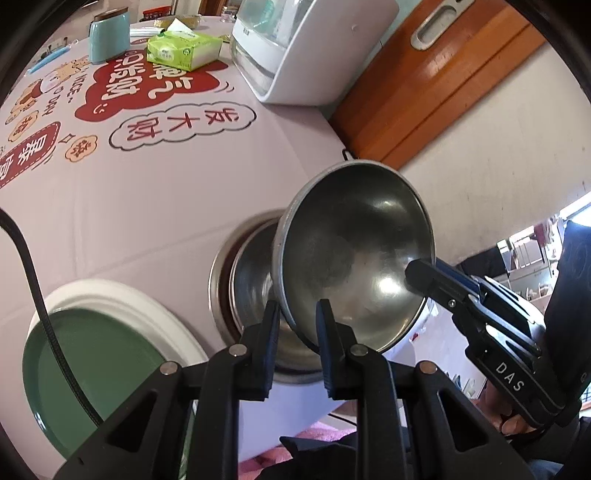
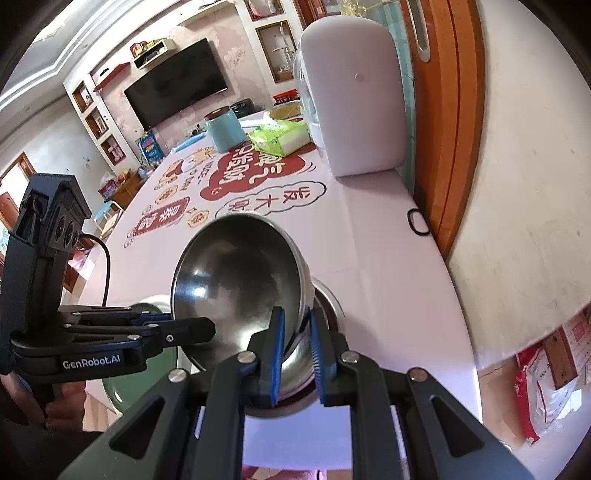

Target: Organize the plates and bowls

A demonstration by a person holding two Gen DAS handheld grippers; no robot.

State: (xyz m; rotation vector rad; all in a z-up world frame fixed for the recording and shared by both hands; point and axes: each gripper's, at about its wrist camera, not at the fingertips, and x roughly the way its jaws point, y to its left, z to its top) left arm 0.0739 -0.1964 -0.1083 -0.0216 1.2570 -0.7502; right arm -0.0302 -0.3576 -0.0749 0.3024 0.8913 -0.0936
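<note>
While tilted, the steel bowl (image 1: 351, 254) sits pinched in both claws.

Bright daylight, glare inside the steel bowl (image 1: 354, 258), fisheye-warped dark corners.

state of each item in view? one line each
steel bowl: tilted, lifted, rim gripped by both tongs
left tongs: shut on bowl rim
right tongs: shut on bowl rim
second steel bowl: upright on table, beneath the lifted one
green plate: flat on white plate
teal canister: upright, lid on
</note>
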